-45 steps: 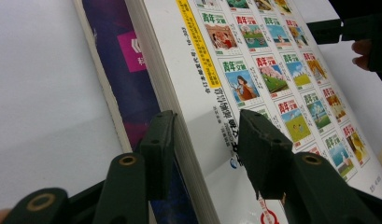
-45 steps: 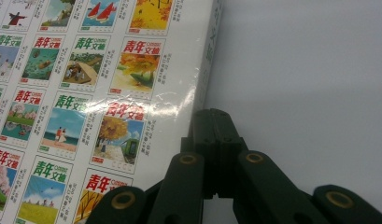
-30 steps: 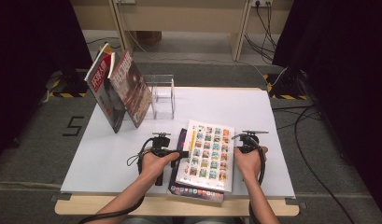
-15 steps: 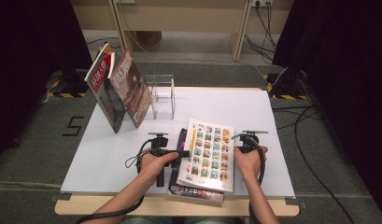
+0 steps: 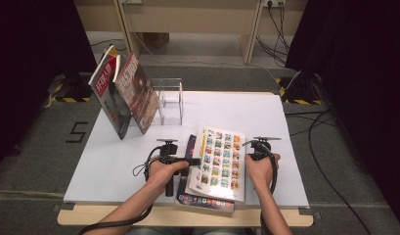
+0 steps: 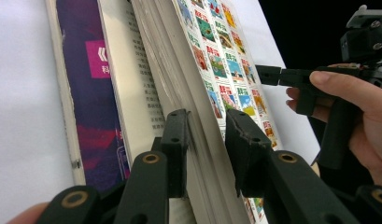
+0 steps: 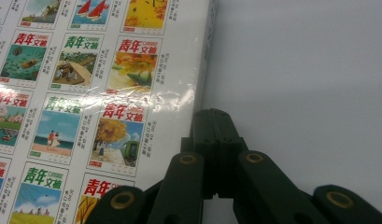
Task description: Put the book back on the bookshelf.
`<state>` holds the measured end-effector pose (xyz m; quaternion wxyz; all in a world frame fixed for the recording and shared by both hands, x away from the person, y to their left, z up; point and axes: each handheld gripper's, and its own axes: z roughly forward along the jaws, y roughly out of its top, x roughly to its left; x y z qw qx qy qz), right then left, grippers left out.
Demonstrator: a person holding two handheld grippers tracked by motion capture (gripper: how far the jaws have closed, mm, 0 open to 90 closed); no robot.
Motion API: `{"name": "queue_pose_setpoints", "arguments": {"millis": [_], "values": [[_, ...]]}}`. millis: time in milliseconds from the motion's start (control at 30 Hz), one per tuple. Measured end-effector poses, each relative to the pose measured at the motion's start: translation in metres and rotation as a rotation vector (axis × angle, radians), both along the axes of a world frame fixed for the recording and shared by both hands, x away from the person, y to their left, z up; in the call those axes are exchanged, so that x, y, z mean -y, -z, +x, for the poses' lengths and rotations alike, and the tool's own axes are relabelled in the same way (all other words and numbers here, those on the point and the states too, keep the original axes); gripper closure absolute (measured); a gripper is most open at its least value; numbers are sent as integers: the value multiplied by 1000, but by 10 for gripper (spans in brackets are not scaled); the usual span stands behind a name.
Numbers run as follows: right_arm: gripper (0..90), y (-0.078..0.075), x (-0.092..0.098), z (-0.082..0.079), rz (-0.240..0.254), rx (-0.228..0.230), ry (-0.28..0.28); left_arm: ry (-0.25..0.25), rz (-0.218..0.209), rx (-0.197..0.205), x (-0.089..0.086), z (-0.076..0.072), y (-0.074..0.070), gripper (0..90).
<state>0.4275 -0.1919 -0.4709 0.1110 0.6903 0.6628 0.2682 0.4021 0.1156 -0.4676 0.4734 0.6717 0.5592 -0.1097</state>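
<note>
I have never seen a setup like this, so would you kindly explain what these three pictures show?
A person sits at a white table with a hand-held two-jaw tool in each hand. The high view looks down from above; the other two views come from cameras riding on the tools.

The left tool straddles the raised edge of a magazine with rows of small pictures, its jaws having just been closing, with a gap left on one side. The right tool is shut, tip at the magazine's other edge. A purple magazine lies underneath.

At the back, two magazines lean by a clear rack.
</note>
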Motion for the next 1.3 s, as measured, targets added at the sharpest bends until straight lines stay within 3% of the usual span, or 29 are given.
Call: {"name": "queue_pose_setpoints", "arguments": {"millis": [233,433,567,667,800,933,1100,1300], "values": [[900,0,0,0,-2,5,5,6,-14,-16,3,-10,8,678],[900,1,0,0,-5,8,5,40,52,27,7,-10,3,717],[900,0,2,1,3,6,-2,66,51,49,4,-10,4,740],[748,-2,8,4,8,23,7,73,39,47,1,-10,6,749],[622,-9,19,11,69,85,35,82,65,55,0,-10,6,750],[543,-16,17,21,118,127,17,88,93,66,-2,-11,4,750],[478,-17,12,34,147,137,-24,87,100,71,-5,-11,5,749],[455,-10,7,44,231,92,-29,86,104,75,-6,-12,6,748]]}}
